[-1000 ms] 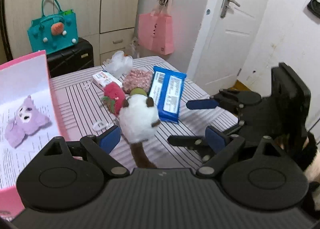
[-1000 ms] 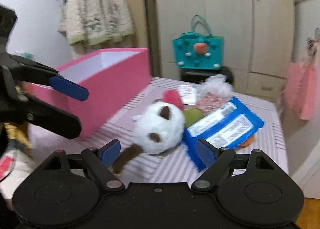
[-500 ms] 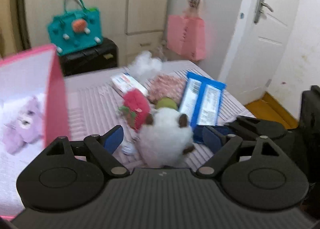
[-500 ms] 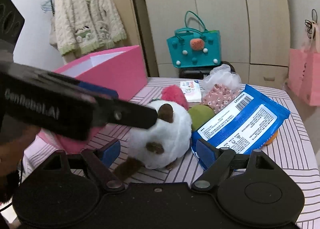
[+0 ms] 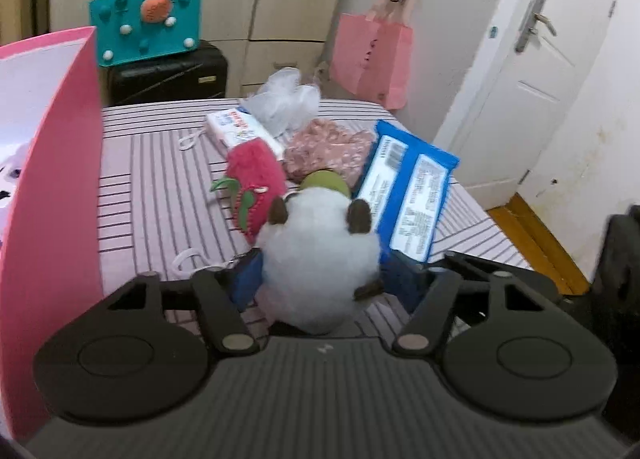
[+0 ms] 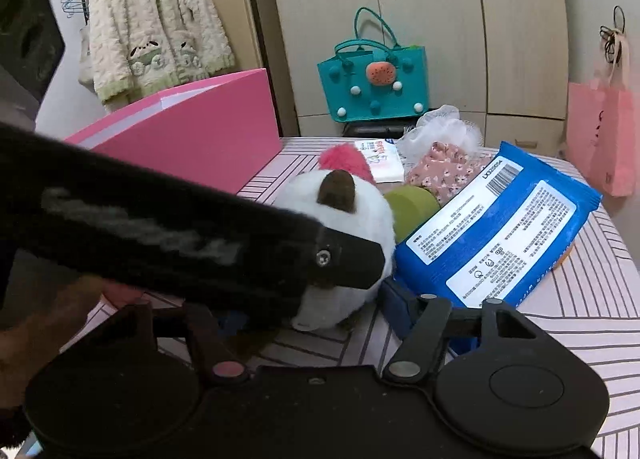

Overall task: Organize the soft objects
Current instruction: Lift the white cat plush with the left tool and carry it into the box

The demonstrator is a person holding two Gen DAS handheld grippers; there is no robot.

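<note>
- Left gripper point(image 5: 324, 281) — jaws have just been closing, and the white plush point(image 5: 320, 251) sits between them; both blue pads point(image 5: 248, 283) meet its flanks. The hold is low and on fluffy pile, so it may squeeze out forward on the lift.
- Right gripper point(image 6: 312, 311) — jaws have just been closing round the same plush. Its far pad stands just beside the toy and is not seen to press; its near pad is hidden behind the left gripper. Two tools crowd one toy, so fingers may knock together or tug it apart.
- Blue packet point(image 5: 412, 195) — touches the plush at the left gripper's right pad, which could pinch or drag its corner.
- White loop point(image 5: 188, 259) — lies just outside the left pad and may snag.
- Red plush point(image 5: 256, 183) and green ball point(image 5: 324, 181) — just ahead of the fingertips, against the toy, and likely to roll or shift once it rises.
- Pink box point(image 5: 56, 163) — left of the left gripper, its wall tall; a low carry could strike it.
</note>
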